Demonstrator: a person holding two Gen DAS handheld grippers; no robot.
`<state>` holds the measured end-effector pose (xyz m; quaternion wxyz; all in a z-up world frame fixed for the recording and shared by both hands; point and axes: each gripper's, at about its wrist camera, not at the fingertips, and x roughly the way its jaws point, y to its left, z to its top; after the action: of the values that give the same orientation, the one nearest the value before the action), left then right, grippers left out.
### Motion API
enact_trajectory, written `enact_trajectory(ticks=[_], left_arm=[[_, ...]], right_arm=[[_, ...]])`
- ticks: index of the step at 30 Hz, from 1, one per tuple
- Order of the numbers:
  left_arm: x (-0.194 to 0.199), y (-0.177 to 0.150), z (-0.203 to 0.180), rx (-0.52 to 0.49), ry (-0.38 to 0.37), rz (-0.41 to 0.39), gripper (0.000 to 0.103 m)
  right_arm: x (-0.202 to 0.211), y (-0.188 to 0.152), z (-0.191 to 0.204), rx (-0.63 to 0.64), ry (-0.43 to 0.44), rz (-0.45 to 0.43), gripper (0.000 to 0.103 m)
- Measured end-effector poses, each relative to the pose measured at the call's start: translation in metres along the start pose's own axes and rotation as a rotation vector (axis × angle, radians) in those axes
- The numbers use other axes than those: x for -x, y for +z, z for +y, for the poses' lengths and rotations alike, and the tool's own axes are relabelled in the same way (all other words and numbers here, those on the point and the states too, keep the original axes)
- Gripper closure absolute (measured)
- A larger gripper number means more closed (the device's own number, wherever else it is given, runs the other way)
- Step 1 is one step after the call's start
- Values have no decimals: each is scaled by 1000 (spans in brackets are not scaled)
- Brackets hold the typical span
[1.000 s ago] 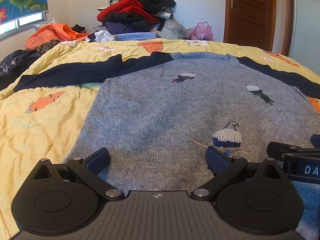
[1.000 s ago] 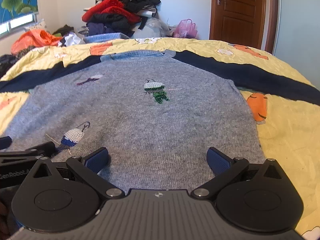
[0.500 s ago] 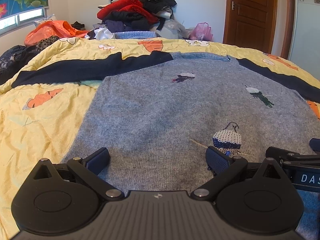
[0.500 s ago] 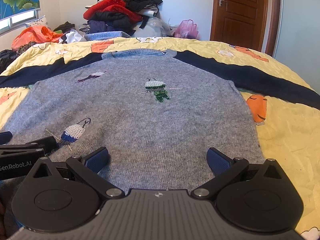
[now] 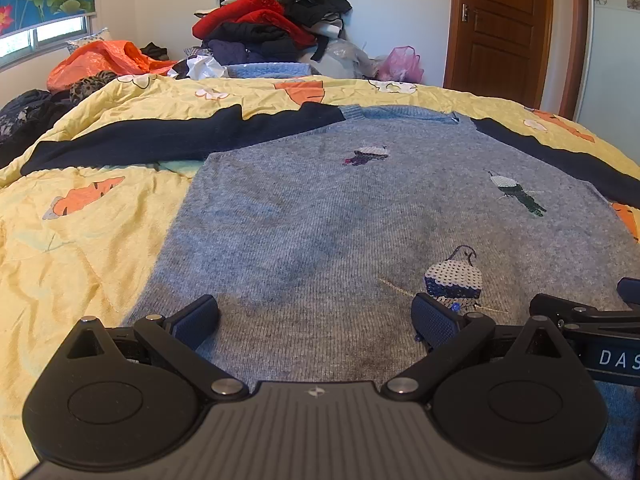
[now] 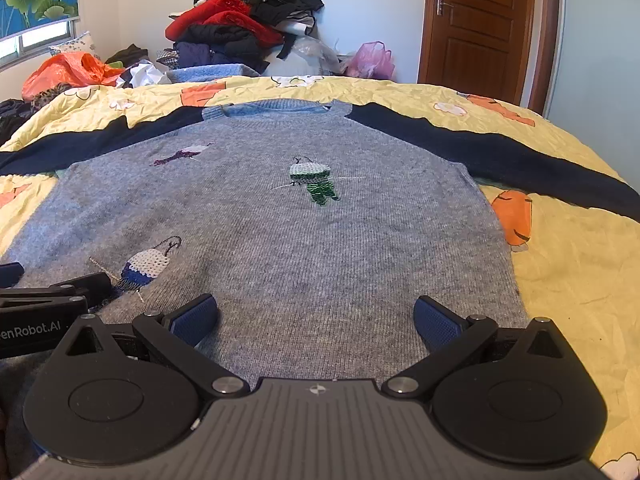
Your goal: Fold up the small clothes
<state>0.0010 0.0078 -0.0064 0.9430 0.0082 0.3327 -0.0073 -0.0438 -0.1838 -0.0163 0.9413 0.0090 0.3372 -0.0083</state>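
Lying flat on the quilt, grey sweater; both grippers' jaws apart at its near hem, sleeves spread sideways.

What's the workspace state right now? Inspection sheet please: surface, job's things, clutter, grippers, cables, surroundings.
Surface: bed with a wrinkled yellow quilt, carrot print.
Job's things: grey sweater lying flat, front up, both dark sleeves spread out sideways; no fold made yet.
Clutter: pile of clothes beyond the far edge of the bed, orange bag, pink bag.
Grippers: left gripper open, above the sweater's lower hem; right gripper open, beside it over the same hem. Neither holds cloth.
Cables: nothing seen.
Surroundings: wooden door shut, window with a lotus blind at left.
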Motion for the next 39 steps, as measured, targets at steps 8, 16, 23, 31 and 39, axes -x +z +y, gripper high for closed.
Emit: enact_trajectory(ticks=[8, 16, 23, 31, 39], left_arm=[[0, 0, 0, 0, 0, 0, 0], [0, 0, 0, 1, -1, 0, 0], [0, 0, 1, 1, -1, 0, 0], [0, 0, 1, 1, -1, 0, 0], [0, 0, 1, 1, -1, 0, 0]], right_arm=[[0, 0, 0, 1, -1, 0, 0], [-1, 1, -1, 1, 0, 6, 0], [14, 14, -34, 24, -31, -24, 0], [7, 49, -208, 49, -291, -37, 1], [-28, 77, -401, -343, -251, 54, 9]])
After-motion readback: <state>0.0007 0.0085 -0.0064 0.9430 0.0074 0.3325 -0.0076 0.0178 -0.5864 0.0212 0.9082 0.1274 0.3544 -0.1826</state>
